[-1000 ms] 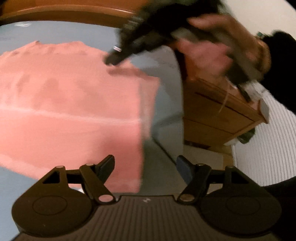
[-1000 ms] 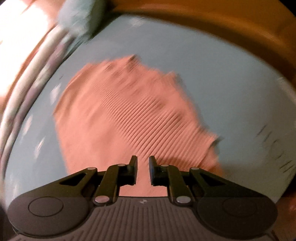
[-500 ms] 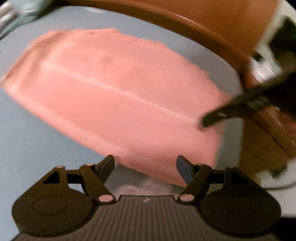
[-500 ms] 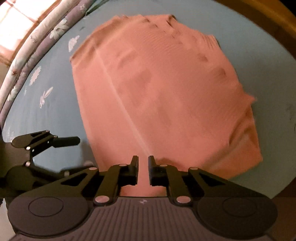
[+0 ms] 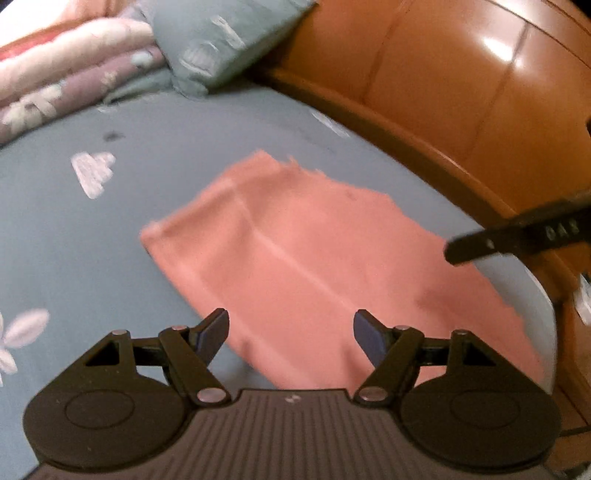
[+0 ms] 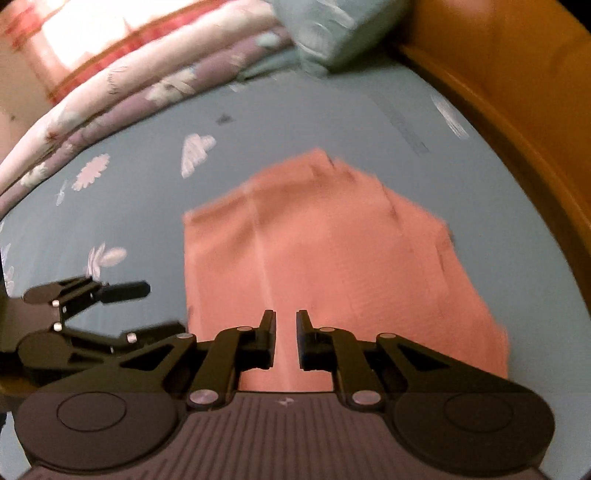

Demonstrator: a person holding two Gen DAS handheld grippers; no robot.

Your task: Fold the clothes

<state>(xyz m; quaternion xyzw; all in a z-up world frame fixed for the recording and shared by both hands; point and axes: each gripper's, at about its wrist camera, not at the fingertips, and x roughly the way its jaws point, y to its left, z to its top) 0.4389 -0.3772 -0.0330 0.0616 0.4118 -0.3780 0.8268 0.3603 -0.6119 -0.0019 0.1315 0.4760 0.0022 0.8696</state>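
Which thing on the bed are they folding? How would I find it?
Find the big bed with the blue flowered sheet and the wooden board along one side. In the middle of the sheet lies the pink cloth, flat, with a crease down it. It is the only plain pink thing; the blankets and pillow at the far end are patterned.

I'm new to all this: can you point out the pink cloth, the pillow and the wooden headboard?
pink cloth (image 5: 314, 266): left wrist view, its middle crease.
pillow (image 5: 221, 40): left wrist view, its face.
wooden headboard (image 5: 461, 85): left wrist view, its panel.
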